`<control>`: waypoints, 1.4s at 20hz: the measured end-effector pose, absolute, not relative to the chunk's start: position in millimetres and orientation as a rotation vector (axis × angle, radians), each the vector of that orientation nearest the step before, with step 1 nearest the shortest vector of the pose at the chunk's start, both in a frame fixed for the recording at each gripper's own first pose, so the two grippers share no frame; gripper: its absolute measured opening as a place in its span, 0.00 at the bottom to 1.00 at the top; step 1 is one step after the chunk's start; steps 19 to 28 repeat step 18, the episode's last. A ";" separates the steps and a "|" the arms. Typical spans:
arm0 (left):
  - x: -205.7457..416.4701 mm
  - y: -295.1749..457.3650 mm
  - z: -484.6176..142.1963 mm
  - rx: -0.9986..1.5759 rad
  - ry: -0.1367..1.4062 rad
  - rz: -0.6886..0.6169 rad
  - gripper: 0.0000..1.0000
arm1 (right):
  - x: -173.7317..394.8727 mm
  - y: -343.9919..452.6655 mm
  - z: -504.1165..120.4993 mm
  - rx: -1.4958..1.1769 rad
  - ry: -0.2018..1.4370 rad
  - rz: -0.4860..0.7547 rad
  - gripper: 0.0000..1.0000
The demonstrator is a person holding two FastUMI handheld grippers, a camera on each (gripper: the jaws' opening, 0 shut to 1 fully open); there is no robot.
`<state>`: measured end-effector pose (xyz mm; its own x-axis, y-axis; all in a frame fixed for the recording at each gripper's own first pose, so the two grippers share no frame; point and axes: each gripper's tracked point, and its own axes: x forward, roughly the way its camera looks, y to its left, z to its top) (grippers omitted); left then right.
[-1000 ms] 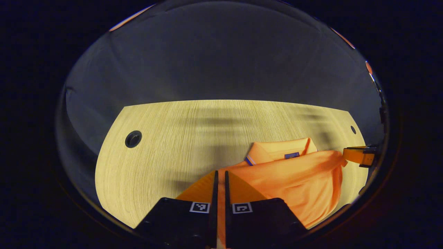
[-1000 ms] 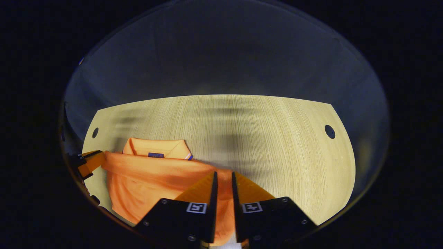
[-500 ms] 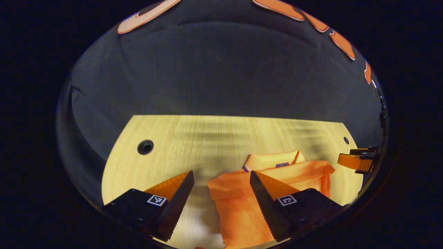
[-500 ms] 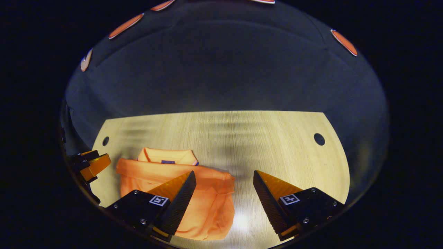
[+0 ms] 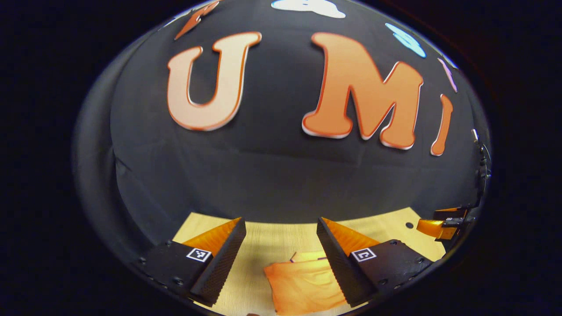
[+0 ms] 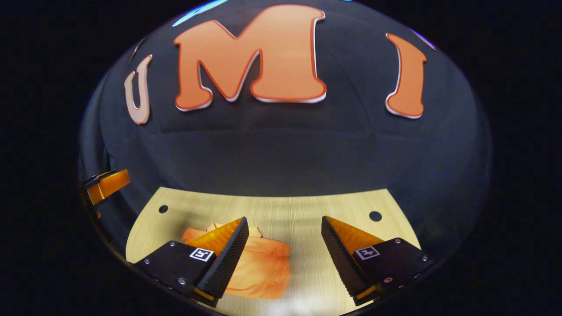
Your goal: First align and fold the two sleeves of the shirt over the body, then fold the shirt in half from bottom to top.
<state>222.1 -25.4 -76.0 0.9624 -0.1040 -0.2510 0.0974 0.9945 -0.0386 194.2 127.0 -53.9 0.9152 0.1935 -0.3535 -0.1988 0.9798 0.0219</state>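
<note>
The orange shirt [image 5: 303, 285] lies folded on the wooden table [image 5: 272, 245], its collar at the far side. In the left gripper view it sits low between my fingers and partly behind the right one. My left gripper [image 5: 281, 228] is open, raised above the table with nothing in it. In the right gripper view the folded shirt [image 6: 263, 267] lies below and left, partly behind the left finger. My right gripper [image 6: 284, 227] is open and holds nothing. The right gripper [image 5: 443, 224] shows at the far right of the left gripper view, and the left gripper [image 6: 105, 186] at the left edge of the right gripper view.
The booth's black cloth wall [image 6: 285, 153] rises right behind the table's far edge. Small round holes [image 6: 375, 216] sit near the table's far corners. Bare tabletop [image 6: 316, 263] lies to the right of the shirt.
Both grippers went from shut on the shirt's hem to open, letting it drop folded. Since then both have lifted and tilted up, so the wall fills more of each view.
</note>
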 end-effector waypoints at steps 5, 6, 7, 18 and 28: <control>161.8 -23.9 -0.1 -0.116 0.125 -0.111 1.00 | 134.1 127.4 21.1 0.006 0.136 0.265 1.00; 149.8 -23.8 9.5 -0.126 0.104 -0.109 0.99 | 123.8 129.6 32.3 0.008 0.091 0.275 1.00; 134.9 -19.8 19.1 -0.127 0.085 -0.100 0.98 | 114.0 129.4 43.8 0.008 0.043 0.280 1.00; 58.4 -56.2 45.1 -0.091 0.004 -0.099 0.98 | 48.8 104.3 49.0 0.013 -0.014 0.325 1.00; 58.4 -56.2 45.1 -0.091 0.004 -0.099 0.98 | 48.8 104.3 49.0 0.013 -0.014 0.325 1.00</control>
